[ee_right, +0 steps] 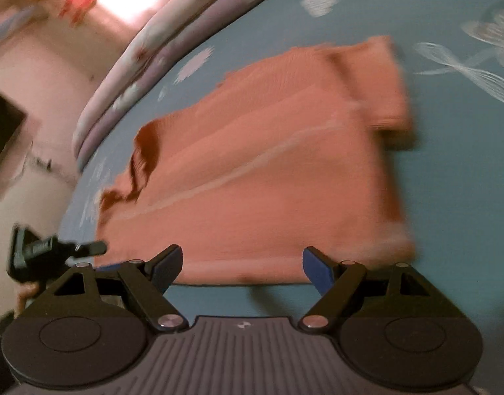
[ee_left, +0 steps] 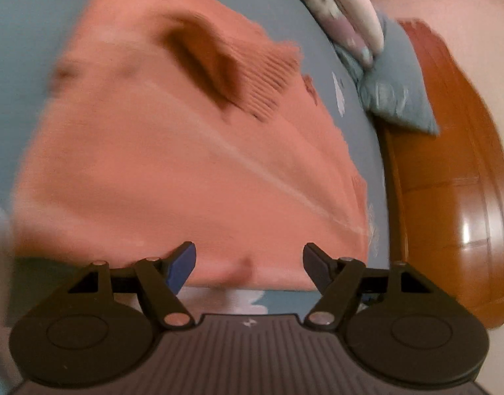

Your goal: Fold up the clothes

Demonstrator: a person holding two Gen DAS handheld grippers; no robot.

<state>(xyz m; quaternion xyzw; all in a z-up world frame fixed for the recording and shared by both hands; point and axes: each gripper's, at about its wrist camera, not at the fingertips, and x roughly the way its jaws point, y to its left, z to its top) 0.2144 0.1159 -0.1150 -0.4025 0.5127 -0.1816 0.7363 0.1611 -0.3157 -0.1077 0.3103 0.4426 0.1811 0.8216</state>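
Right now the salmon-pink knitted sweater (ee_left: 173, 164) lies part-folded on the blue floral bed sheet (ee_right: 449, 171), hem just ahead of both grippers. Left gripper (ee_left: 248, 268) & right gripper (ee_right: 241, 268) fingers are wide apart, holding nothing. Risk: pinching only the top layer, or sheet w/ it, would drag the fold crooked.

A home bedroom — a bed under a blue flowered sheet (ee_right: 449, 164), a rolled floral quilt (ee_left: 337, 10) at one o'clock, a wooden bed frame (ee_left: 449, 181) at three o'clock — pink walls (ee_right: 47, 75) behind.
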